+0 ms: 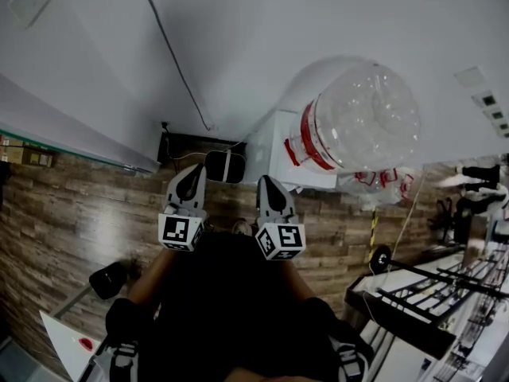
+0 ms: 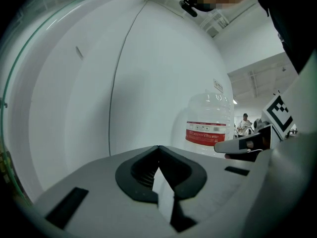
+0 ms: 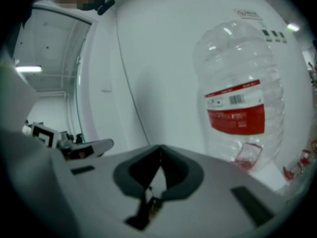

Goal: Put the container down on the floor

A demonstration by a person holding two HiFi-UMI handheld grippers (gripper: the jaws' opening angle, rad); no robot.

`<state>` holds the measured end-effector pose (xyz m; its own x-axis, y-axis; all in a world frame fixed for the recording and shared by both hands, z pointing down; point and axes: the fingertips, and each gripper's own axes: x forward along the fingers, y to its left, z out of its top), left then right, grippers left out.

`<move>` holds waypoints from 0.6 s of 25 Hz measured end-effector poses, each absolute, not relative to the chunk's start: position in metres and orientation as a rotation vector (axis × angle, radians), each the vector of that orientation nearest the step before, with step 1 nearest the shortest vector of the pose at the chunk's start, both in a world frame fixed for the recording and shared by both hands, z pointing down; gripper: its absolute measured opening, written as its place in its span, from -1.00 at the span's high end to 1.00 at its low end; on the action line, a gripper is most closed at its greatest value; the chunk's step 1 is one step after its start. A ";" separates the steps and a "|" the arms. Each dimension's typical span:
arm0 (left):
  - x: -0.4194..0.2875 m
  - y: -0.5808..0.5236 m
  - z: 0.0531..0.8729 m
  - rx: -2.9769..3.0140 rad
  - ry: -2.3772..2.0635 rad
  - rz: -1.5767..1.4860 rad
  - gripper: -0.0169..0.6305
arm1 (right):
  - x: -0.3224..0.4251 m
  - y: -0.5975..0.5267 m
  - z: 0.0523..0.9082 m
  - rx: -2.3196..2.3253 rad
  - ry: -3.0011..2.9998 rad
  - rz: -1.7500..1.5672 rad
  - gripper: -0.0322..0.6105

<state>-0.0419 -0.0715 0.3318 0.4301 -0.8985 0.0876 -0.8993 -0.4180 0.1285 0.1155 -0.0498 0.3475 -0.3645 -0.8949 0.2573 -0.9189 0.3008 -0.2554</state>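
Note:
The container (image 1: pixel 362 118) is a big clear water jug with a red label. It stands on a white box (image 1: pixel 274 153) against the wall, ahead and to the right of both grippers. It also shows in the left gripper view (image 2: pixel 209 125) and the right gripper view (image 3: pixel 240 98). My left gripper (image 1: pixel 191 173) and right gripper (image 1: pixel 266 183) are held side by side close to the body, well short of the jug. In its own view each gripper, left (image 2: pixel 158 148) and right (image 3: pixel 160 147), has its jaw tips meeting with nothing between them.
Wood-pattern floor (image 1: pixel 71 213) runs below the white wall. A cable (image 1: pixel 171 54) hangs down the wall to a dark unit (image 1: pixel 224 165) at its foot. More clear jugs with red parts (image 1: pixel 382 183) lie behind the box. A dark metal rack (image 1: pixel 445 293) stands at the right.

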 end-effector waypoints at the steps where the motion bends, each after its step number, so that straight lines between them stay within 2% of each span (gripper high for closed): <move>1: -0.040 -0.072 0.331 2.524 -1.595 0.007 0.86 | 0.116 -0.049 0.348 1.731 -2.479 0.555 0.80; 15: -0.032 -0.066 0.337 2.546 -1.551 0.020 0.86 | 0.114 -0.050 0.350 1.711 -2.458 0.522 0.80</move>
<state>-0.0318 -0.0664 0.3366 0.4619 -0.8819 0.0944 -0.8840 -0.4491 0.1296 0.1135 -0.0499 0.3500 -0.3632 -0.8903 0.2745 -0.9251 0.3095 -0.2201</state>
